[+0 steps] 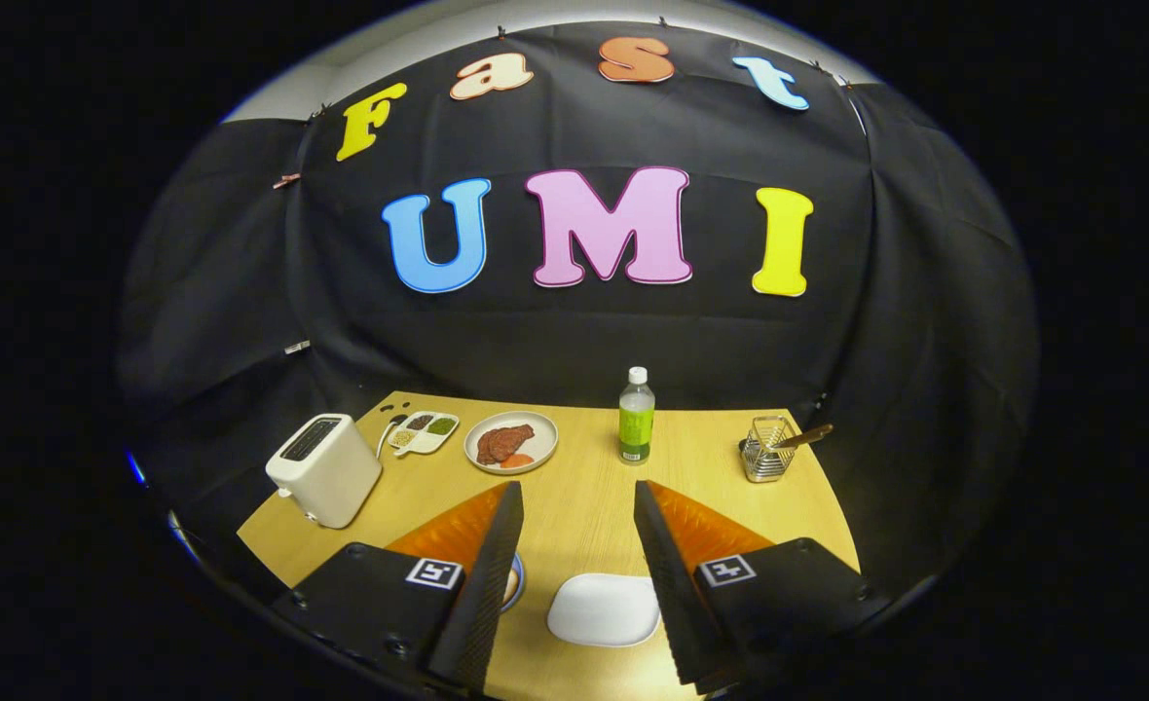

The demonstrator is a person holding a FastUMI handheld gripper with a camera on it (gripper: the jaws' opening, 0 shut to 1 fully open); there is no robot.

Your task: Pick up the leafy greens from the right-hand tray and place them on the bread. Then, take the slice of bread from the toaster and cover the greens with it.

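Wooden table, gripper high above, jaws wide apart, holding nothing: step 1 not begun.
Toaster far left; white tray betw. fingers, greens not discernible. Next: descend w/ jaws apart, locate greens.

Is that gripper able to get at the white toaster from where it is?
Probably yes. The gripper is open and holds nothing, and the toaster stands ahead to the left of its fingers with bare table between. It just isn't near yet.

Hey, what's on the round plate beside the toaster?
On the round plate lie a brown meat-like piece and an orange slice. What's beneath them is covered. The tool is open, holding nothing.
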